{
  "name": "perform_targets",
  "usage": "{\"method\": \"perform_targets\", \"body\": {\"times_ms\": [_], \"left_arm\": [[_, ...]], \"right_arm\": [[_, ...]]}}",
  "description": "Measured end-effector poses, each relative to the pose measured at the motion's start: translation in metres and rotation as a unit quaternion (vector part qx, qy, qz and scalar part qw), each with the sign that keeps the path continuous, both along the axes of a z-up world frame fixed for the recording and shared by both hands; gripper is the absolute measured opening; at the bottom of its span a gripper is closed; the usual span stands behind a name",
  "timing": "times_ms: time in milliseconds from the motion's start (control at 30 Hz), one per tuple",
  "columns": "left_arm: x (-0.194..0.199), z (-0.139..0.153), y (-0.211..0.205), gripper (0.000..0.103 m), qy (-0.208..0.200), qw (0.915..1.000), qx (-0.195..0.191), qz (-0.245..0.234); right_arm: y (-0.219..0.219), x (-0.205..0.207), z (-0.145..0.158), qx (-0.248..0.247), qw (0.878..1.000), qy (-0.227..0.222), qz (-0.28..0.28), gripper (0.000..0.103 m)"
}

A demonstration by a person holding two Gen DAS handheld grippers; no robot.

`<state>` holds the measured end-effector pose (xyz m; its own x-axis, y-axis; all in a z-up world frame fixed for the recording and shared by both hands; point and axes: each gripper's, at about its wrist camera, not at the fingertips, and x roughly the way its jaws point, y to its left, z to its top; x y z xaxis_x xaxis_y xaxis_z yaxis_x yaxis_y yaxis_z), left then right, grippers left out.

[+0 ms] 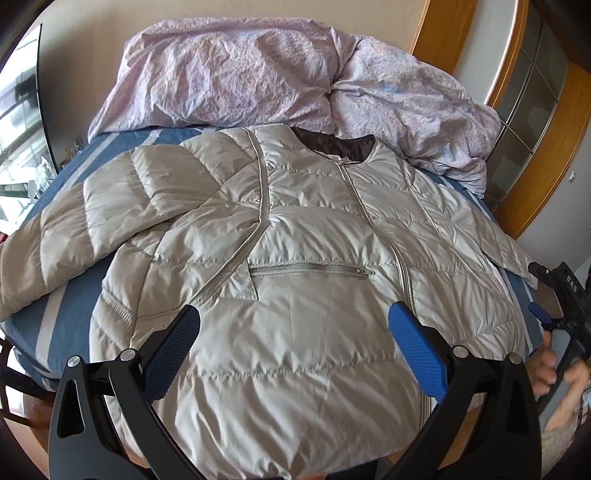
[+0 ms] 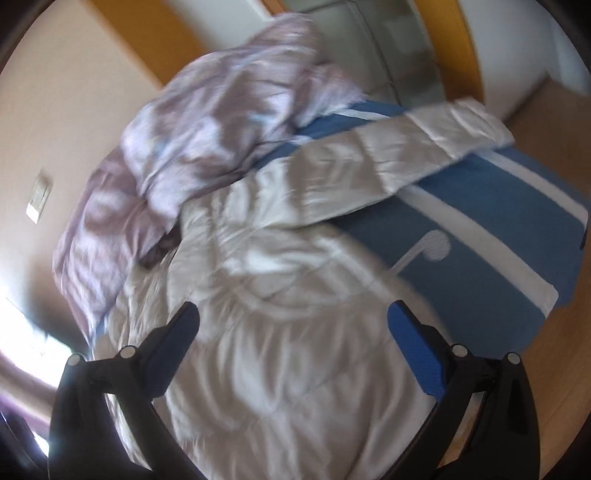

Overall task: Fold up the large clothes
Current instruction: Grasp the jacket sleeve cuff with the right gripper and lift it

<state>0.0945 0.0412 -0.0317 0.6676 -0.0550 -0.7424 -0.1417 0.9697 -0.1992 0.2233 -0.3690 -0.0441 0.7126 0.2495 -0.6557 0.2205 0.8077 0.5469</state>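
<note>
On the striped bed | silver quilted jacket front-up, zipped, sleeves spread

Surface and material notes: bed, garment, tooling.

Jacket: quilted, glossy silver-beige shell, finely creased; dark matt collar lining. Duvet: crumpled matt lilac cloth. Bedcover: matt blue woven cloth, white stripes. Left gripper: matt black plastic, blue dimpled pads, metal pins. Door frame: smooth varnished wood.

White letters "DAS" stand on the black body of the right tongs, right edge of the left wrist view.
</note>
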Motion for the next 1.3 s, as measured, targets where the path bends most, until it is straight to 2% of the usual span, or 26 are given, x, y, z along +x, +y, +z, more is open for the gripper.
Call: {"method": "perform_targets", "body": {"times_ms": [67,167,233,433,533,600,833,933,1033,1133,1300], "left_arm": [[0.012,-0.003,0.003,0.102,0.003,1.0,-0.007,-0.004],[0.025,-0.006,0.007,0.102,0.003,0.9999,-0.01,-0.011],[0.032,-0.007,0.009,0.102,0.0,0.9998,-0.012,-0.017],[0.052,-0.011,0.016,0.102,-0.003,0.9991,-0.033,-0.027],[0.057,-0.012,0.017,0.102,-0.007,0.9991,-0.032,-0.027],[0.058,-0.012,0.018,0.102,-0.013,0.9992,-0.027,-0.025],[0.062,-0.015,0.027,0.102,-0.029,0.9989,-0.033,-0.015],[0.066,-0.018,0.033,0.102,-0.027,0.9989,-0.038,-0.01],[0.069,-0.023,0.038,0.102,-0.021,0.9987,-0.046,-0.005],[0.068,-0.024,0.043,0.102,-0.029,0.9983,-0.05,-0.001],[0.066,-0.022,0.045,0.102,-0.041,0.9986,-0.033,0.002]], "right_arm": [[-0.037,0.021,-0.011,0.034,0.998,0.018,-0.049,0.095],[-0.081,0.046,-0.023,0.053,0.992,0.034,-0.107,0.085],[-0.108,0.06,-0.031,0.069,0.987,0.043,-0.141,0.082],[-0.164,0.095,-0.062,0.136,0.967,0.078,-0.201,0.069],[-0.178,0.106,-0.077,0.167,0.958,0.091,-0.215,0.06],[-0.185,0.111,-0.083,0.176,0.954,0.092,-0.225,0.058],[-0.199,0.123,-0.079,0.137,0.953,0.097,-0.253,0.046],[-0.201,0.125,-0.082,0.131,0.952,0.107,-0.255,0.032],[-0.198,0.127,-0.078,0.102,0.955,0.111,-0.257,0.018],[-0.19,0.132,-0.061,0.047,0.961,0.102,-0.254,0.01],[-0.163,0.141,-0.012,-0.064,0.968,0.063,-0.234,0.007]]}}
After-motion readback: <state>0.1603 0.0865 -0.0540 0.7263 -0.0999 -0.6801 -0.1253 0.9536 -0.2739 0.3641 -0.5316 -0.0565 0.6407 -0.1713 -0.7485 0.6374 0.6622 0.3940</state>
